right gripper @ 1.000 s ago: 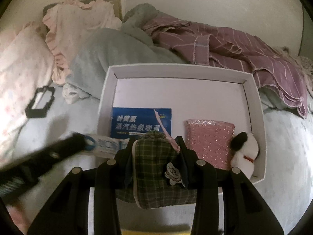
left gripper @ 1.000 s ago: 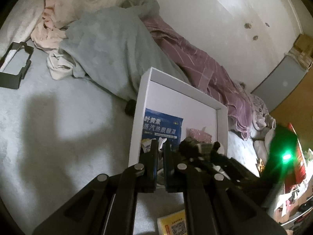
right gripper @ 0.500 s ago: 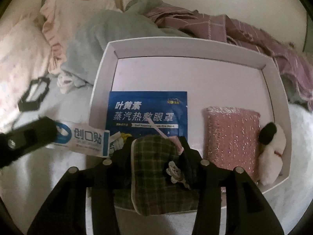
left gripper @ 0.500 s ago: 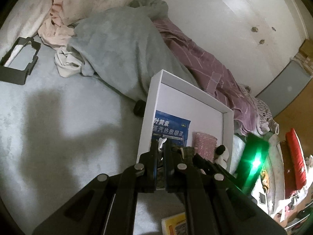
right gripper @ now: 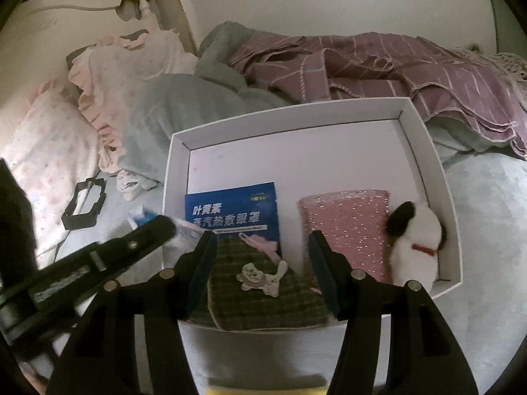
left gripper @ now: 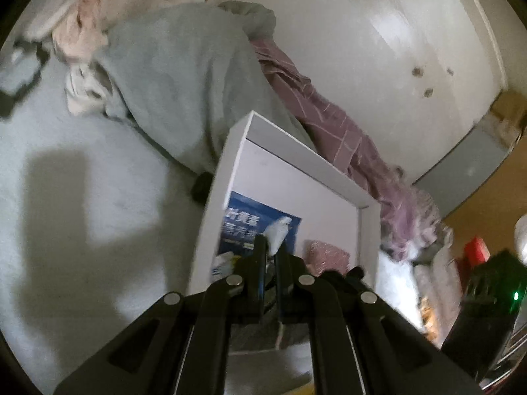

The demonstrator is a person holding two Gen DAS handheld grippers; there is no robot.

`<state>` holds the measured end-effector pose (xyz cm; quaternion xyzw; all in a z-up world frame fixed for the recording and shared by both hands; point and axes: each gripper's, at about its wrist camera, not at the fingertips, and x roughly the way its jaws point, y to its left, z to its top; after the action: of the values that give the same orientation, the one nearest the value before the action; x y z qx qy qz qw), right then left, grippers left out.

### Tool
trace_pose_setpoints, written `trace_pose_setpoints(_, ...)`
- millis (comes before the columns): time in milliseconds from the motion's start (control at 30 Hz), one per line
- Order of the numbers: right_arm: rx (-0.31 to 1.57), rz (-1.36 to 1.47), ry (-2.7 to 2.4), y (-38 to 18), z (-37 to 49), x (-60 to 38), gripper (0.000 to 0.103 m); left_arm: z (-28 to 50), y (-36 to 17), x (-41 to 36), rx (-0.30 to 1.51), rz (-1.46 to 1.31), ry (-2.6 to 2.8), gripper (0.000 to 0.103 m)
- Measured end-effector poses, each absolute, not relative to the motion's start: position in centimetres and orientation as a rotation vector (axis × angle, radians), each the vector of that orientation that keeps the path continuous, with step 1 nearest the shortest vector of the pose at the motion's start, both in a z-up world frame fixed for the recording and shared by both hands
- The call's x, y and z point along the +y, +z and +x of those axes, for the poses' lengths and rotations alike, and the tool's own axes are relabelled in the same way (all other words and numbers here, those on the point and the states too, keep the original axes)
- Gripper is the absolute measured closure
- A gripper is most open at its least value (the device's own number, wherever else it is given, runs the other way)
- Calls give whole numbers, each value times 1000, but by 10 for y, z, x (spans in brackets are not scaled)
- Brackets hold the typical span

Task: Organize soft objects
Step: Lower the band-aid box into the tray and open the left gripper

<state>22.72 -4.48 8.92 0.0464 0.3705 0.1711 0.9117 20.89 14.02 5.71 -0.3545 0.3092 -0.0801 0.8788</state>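
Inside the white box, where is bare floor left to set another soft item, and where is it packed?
Free: the far half of the white box, between its back wall and the blue packet and pink glitter pouch. Crowded: the near edge, where the green plaid pouch, the pouches and the plush toy sit side by side under the open right gripper.

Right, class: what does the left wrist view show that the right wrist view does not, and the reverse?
Left wrist only: a green light at far right. Right wrist only: the black-and-white plush, the green plaid pouch between the open right gripper, and the headboard. Both: the white box, blue packet, pink sparkly pouch and grey blanket.
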Motion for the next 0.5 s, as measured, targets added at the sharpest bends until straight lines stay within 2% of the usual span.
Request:
trace_pose_setpoints(267, 749, 142, 339, 91, 226, -61, 44, 201, 68, 136, 481, -760, -166, 100)
trace_pose_setpoints(500, 789, 96, 311, 81, 229, -59, 44, 226, 54, 116, 683, -607, -60, 100)
